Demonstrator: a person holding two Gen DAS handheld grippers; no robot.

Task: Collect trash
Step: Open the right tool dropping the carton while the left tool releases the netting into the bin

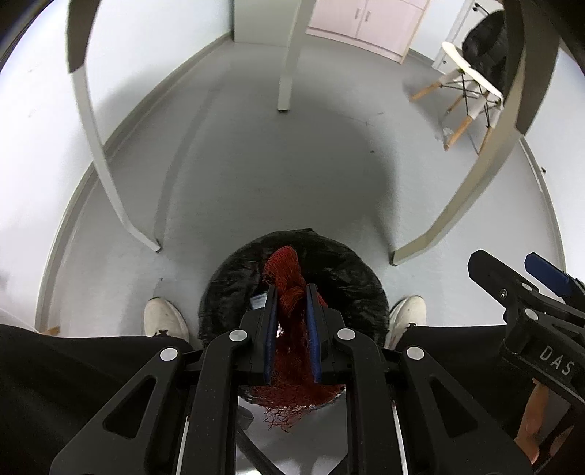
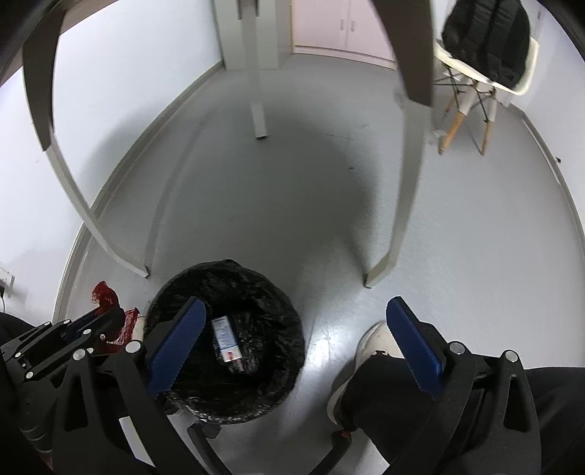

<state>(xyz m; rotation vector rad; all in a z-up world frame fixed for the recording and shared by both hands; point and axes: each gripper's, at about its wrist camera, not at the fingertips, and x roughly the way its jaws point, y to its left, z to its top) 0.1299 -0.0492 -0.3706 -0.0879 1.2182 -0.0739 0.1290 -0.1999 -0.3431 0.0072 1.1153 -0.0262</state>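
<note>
My left gripper (image 1: 291, 292) is shut on a red mesh net bag (image 1: 289, 277) and holds it right above a round bin lined with a black bag (image 1: 347, 288). The net hangs down between the blue pads. In the right wrist view the bin (image 2: 256, 292) stands on the floor with a small white carton (image 2: 226, 338) inside. My right gripper (image 2: 292, 321) is open and empty, above the bin's right side. The left gripper (image 2: 91, 321) with the red net (image 2: 104, 294) shows at the left there. The right gripper (image 1: 519, 274) shows at the right edge of the left wrist view.
White table legs (image 1: 109, 175) (image 1: 457, 204) stand on the grey floor on both sides of the bin. The person's white shoes (image 1: 164, 318) (image 2: 373, 347) flank the bin. A white chair with a black backpack (image 2: 486, 40) stands at the back right. A pink cabinet (image 1: 365, 22) is at the back.
</note>
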